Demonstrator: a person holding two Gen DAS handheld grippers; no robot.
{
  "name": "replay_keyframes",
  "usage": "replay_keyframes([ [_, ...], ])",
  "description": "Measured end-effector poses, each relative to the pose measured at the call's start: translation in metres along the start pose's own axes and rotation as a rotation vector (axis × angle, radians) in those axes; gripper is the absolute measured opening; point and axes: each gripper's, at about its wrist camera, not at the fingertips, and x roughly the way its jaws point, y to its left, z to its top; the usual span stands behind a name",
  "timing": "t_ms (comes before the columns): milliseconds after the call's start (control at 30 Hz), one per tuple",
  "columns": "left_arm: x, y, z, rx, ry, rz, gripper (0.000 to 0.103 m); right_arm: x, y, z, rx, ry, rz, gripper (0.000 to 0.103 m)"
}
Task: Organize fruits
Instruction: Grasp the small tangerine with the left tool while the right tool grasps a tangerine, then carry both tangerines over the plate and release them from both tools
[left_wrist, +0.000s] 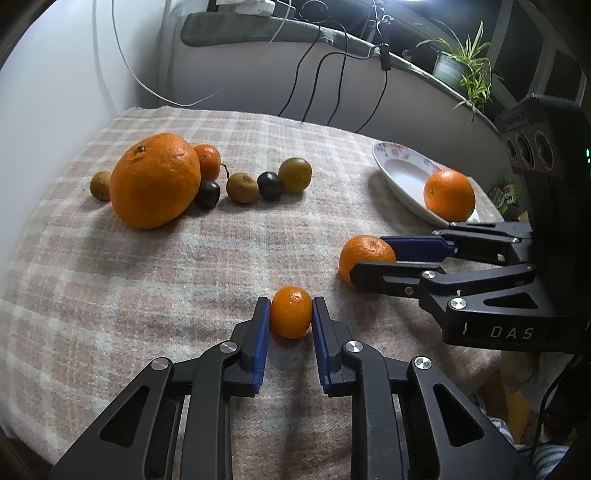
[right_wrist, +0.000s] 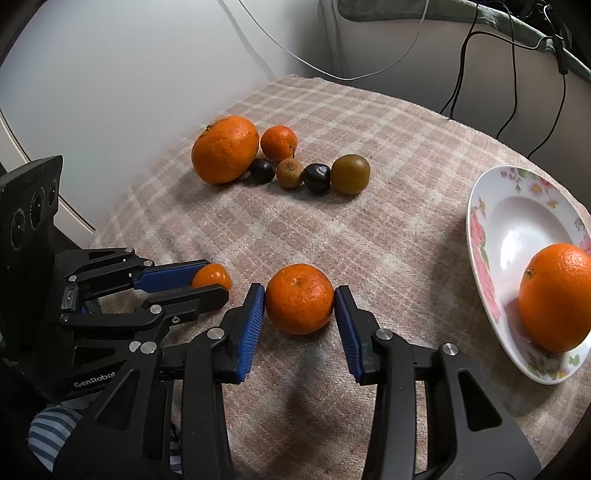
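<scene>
A small mandarin (left_wrist: 290, 317) lies on the checked blanket (left_wrist: 184, 277), and my left gripper (left_wrist: 290, 301) is shut on it, blue pads pressing both sides. In the right wrist view the same gripper (right_wrist: 219, 280) hides most of that small mandarin (right_wrist: 213, 276). A medium mandarin (right_wrist: 299, 304) sits between the blue pads of my right gripper (right_wrist: 299, 290), whose tips touch it on both sides. The left wrist view shows that right gripper (left_wrist: 369, 258) around the medium mandarin (left_wrist: 364, 253). A floral plate (right_wrist: 517, 221) at the right holds one orange (right_wrist: 557, 295).
At the far side lies a cluster: a large orange (right_wrist: 225, 149), a small mandarin (right_wrist: 279, 143), two dark plums (right_wrist: 317, 178) and brownish-green fruits (right_wrist: 350, 174). Cables hang behind the blanket; a potted plant (left_wrist: 461, 66) stands on the sill. A striped sleeve (right_wrist: 51, 432) shows at bottom left.
</scene>
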Motion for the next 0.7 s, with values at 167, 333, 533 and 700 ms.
replay_keyframes([
  [167, -0.002, -0.005, 0.01, 0.009, -0.023, -0.009, 0.02, -0.011, -0.007, 0.001, 0.014, -0.035, -0.02, 0.041],
  [333, 0.0, -0.015, 0.027, 0.034, -0.054, -0.025, 0.02, -0.026, -0.018, 0.007, 0.028, -0.081, -0.044, 0.041],
  [533, 0.007, -0.029, 0.05, 0.059, -0.093, -0.046, 0.02, -0.048, -0.038, 0.016, 0.047, -0.146, -0.088, 0.04],
  [700, 0.017, -0.045, 0.068, 0.08, -0.113, -0.065, 0.02, -0.06, -0.06, 0.021, 0.077, -0.184, -0.117, 0.04],
])
